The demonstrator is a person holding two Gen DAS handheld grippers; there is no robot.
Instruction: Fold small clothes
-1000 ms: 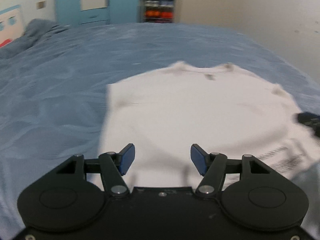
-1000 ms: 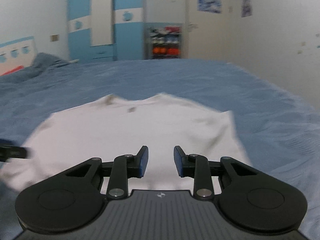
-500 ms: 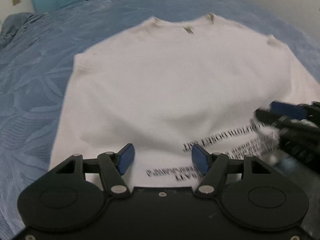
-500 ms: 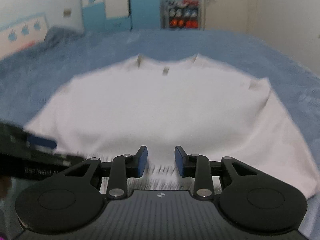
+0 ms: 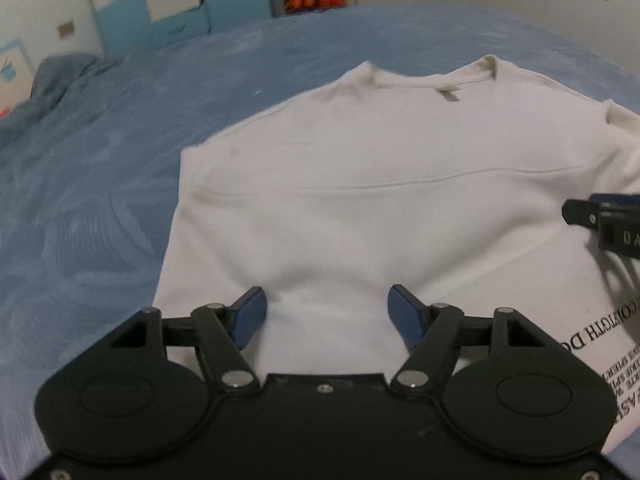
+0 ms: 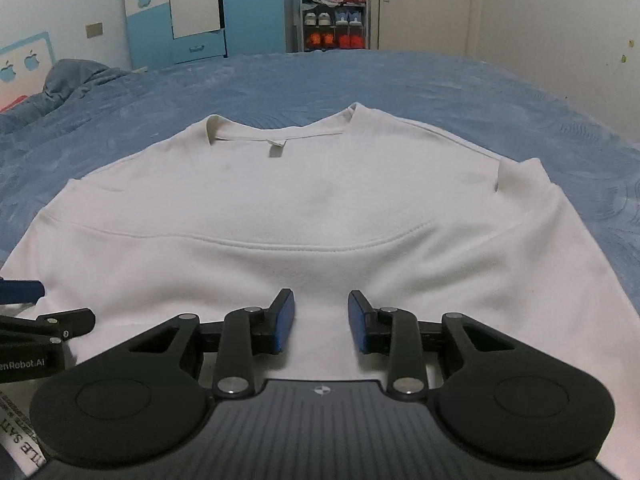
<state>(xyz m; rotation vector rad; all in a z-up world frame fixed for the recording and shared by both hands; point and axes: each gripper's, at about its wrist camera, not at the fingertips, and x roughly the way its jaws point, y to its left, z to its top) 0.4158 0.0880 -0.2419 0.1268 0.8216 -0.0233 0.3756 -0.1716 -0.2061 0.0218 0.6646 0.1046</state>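
1. Spread flat on the blue bedspread (image 6: 400, 80) lies the white T-shirt (image 6: 320, 208), back side up, its collar (image 6: 276, 132) towards twelve o'clock in both wrist views. The sleeves look already turned in, and a stitched hem line (image 6: 304, 245) crosses the body, so a lower layer may already be laid over the upper part, though I can't be certain which layer it belongs to.

2. Left gripper (image 5: 326, 314): blue pads wide apart, nothing between them, hovering over the shirt's near edge at six o'clock. It shows in the right wrist view at nine o'clock.

3. Right gripper (image 6: 321, 320): pads parted with a narrower gap, also empty, over the near middle of the shirt. It pokes into the left wrist view at three o'clock.

4. Step in hand, as I judge it: the shirt is laid out and partly folded, and both claws are lining up on the near edge for the next fold.

5. The next move calls for lowering each claw until one pad slides under the fabric, pinching every layer at matching points, then carrying the edge evenly towards the collar so it lands square.

6. Hard to make out:
   - the near edge itself, hidden under both gripper bodies;
   - the black printed lettering (image 5: 612, 344) at four o'clock in the left view, upside down and cut off;
   - whether the pads touch the cloth.

7. Farther out: a blue wardrobe (image 6: 180, 12) at eleven and a shoe rack (image 6: 334, 20) at twelve.
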